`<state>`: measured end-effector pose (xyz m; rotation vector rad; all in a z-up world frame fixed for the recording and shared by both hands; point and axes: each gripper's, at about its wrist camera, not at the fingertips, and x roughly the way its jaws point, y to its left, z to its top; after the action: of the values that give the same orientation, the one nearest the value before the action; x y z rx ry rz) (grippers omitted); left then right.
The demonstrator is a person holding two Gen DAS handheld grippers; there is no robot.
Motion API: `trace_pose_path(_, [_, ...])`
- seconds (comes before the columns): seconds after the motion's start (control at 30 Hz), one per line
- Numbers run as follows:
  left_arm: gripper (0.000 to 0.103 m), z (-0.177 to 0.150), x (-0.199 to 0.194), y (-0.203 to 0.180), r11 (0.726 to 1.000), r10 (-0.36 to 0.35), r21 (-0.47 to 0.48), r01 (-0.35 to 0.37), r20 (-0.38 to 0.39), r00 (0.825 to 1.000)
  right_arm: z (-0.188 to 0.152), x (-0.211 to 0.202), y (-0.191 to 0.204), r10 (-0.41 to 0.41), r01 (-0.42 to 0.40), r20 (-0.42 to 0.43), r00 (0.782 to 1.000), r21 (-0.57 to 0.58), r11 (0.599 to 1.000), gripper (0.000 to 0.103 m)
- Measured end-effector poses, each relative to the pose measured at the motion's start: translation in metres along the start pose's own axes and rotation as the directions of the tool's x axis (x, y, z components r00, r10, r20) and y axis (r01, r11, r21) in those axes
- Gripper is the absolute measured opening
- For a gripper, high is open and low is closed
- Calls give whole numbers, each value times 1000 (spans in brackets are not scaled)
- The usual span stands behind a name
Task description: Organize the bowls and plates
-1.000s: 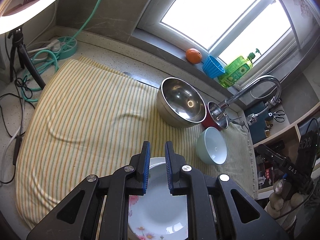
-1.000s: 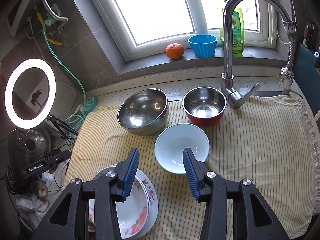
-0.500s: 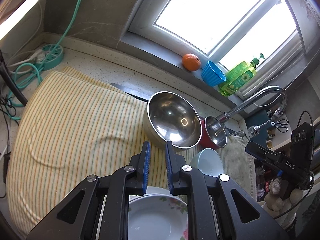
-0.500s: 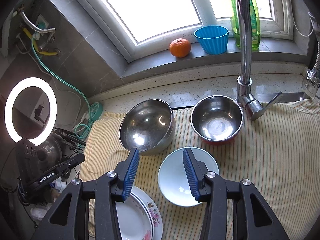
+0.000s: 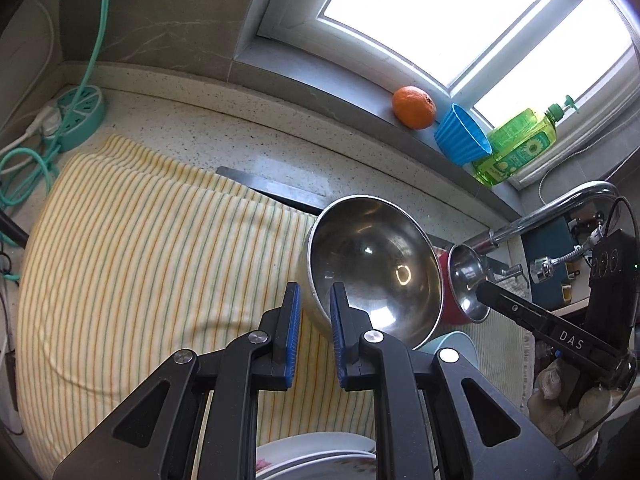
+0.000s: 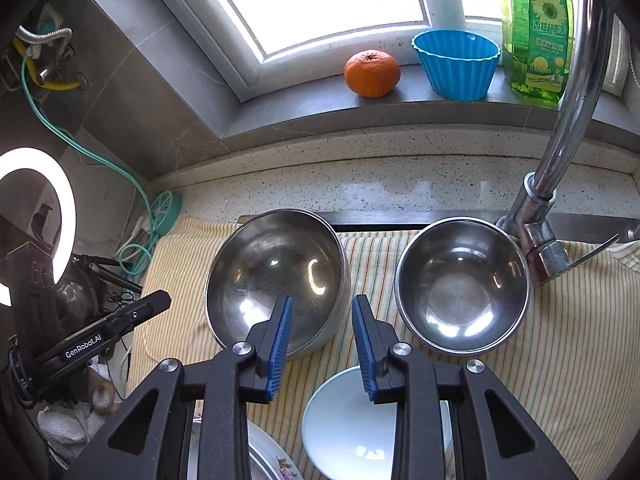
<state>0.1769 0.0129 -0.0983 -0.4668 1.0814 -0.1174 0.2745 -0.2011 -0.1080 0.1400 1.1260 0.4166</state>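
Grippers have both advanced from the plates [image 5: 316,456] toward the big steel bowl [image 5: 372,276] on the striped cloth; left gripper [image 5: 313,336] jaws narrowly apart, right gripper [image 6: 320,340] wider, both empty—likely next pickup.

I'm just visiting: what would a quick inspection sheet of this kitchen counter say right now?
Surface: striped yellow towel over the speckled counter.
Job's things: large steel bowl, red-sided steel bowl, pale blue bowl, floral plates.
Clutter: orange, blue cup, green soap bottle on the sill.
Grippers: left gripper and right gripper both open, empty.
Cables: teal cable at a round power strip.
Surroundings: window, faucet, ring light.
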Motion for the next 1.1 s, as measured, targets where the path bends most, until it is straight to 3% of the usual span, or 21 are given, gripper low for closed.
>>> trace_pose_path(0.27, [13, 11, 19, 2, 1000, -9, -16, 8, -44, 999, 16, 33, -16, 14, -9, -50, 999, 92, 996, 19])
trace_pose_path(0.63, [13, 19, 36, 2, 1000, 6, -3, -7, -69, 998, 24, 53, -16, -29, 35, -83, 996, 76, 997, 17])
trace_pose_path(0.87, [13, 19, 43, 4, 1000, 13, 3, -12, -77, 997, 24, 62, -15, -43, 51, -108, 993, 74, 996, 9])
trace_pose_path(1.1, [8, 19, 45, 5, 1000, 9, 6, -8, -81, 997, 23, 64, -17, -48, 57, -114, 992, 77, 995, 7])
